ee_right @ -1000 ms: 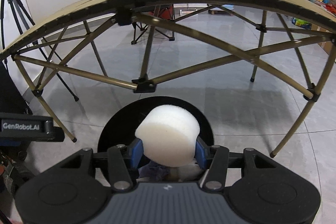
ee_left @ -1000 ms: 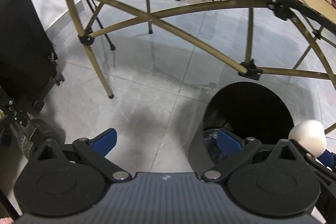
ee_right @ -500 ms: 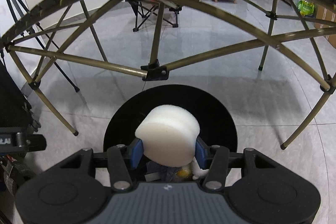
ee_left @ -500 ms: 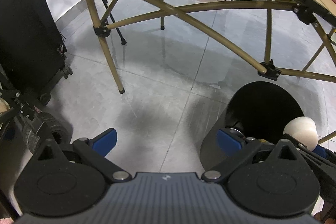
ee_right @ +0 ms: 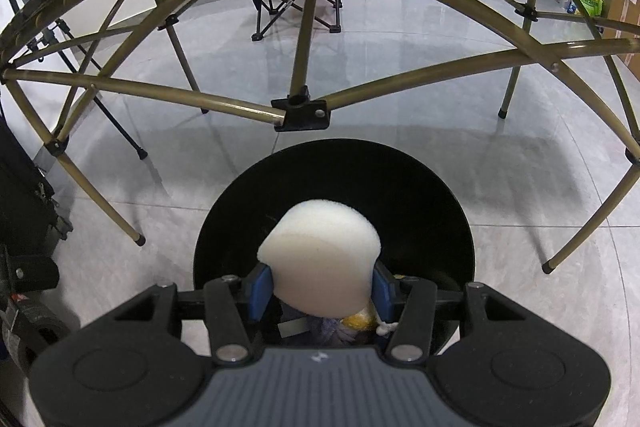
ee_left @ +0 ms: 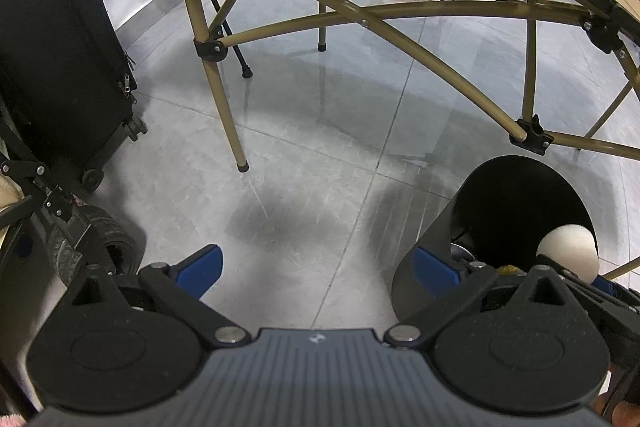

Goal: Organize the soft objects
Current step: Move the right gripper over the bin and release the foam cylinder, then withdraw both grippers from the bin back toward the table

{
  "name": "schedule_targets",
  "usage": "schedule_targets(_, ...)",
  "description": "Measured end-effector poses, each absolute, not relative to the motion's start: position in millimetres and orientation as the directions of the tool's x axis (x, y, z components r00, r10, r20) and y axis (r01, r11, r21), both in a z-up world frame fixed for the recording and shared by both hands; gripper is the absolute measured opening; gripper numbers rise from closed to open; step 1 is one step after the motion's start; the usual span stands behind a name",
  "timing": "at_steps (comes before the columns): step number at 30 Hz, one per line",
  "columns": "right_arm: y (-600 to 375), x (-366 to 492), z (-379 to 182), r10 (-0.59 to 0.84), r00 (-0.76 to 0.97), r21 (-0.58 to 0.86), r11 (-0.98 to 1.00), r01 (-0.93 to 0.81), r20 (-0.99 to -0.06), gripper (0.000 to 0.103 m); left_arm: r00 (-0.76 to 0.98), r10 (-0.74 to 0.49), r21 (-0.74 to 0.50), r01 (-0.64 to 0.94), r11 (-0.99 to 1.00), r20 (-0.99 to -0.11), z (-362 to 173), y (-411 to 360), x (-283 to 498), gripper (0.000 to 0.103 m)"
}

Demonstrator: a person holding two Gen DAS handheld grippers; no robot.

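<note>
Between right tongs: sponge, seemingly gripped.

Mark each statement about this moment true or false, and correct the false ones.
1. The right claw grips a white sponge. True.
2. The left claw holds a pink bow. False: it is open, with only floor between its blue pads.
3. The sponge hangs over the mouth of the black bin. True.
4. The black bin is empty. False: a purple and a yellow soft thing lie inside, below the sponge.
5. The bin stands on the folding table. False: it stands on the grey tiled floor, beside the table's frame.
</note>
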State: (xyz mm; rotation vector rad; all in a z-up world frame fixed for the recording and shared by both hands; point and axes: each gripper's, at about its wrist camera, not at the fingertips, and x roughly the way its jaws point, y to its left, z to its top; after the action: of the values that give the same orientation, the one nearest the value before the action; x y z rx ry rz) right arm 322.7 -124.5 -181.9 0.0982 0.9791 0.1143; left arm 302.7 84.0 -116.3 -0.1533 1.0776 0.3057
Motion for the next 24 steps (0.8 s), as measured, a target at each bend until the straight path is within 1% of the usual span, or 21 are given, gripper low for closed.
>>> schedule_targets(3,-124.3,323.9,-180.5,0.147,0.562,0.145,0.988,-0.048,-0.814,0.051,0.435,0.171,0.026,-0.320,0.947,-0.884,-116.9,84.5,302.3,0.103)
schedule_targets(5,-125.5,323.9,-178.3,0.154,0.575,0.158,0.986,-0.043,-0.803,0.054,0.435,0.172,0.027,-0.320,0.947,-0.884,-117.1,83.9,302.6,0.103)
schedule_targets(6,-126.4,324.2,-177.2,0.153,0.581,0.162,0.986,-0.037,-0.799,0.054,0.434,0.172,0.027,-0.320,0.947,-0.884,-117.2,83.7,302.7,0.103)
schedule_targets(7,-127.5,324.5,-176.1,0.152,0.587,0.165,0.986,-0.032,-0.795,0.058,0.435,0.171,0.026,-0.319,0.947,-0.884,-117.1,83.9,302.7,0.103)
schedule_targets(9,-129.1,325.0,-174.6,0.149,0.593,0.167,0.986,-0.024,-0.792,0.075,0.435,0.170,0.026,-0.318,0.948,-0.884,-117.6,83.9,302.1,0.103)
schedule_targets(10,-129.1,325.3,-174.3,0.144,0.593,0.162,0.987,-0.023,-0.792,0.094,0.436,0.169,0.025,-0.317,0.948,-0.884,-117.7,83.5,301.8,0.103)
schedule_targets(11,-128.5,325.5,-174.1,0.138,0.594,0.154,0.988,-0.024,-0.792,0.103,0.436,0.169,0.025,-0.316,0.948,-0.884,-117.8,83.2,301.5,0.103)
schedule_targets(24,-126.5,323.5,-168.7,0.129,0.620,0.134,0.990,-0.039,-0.774,0.103,0.440,0.164,0.023,-0.308,0.951,-0.883,-117.1,77.2,301.3,0.103)
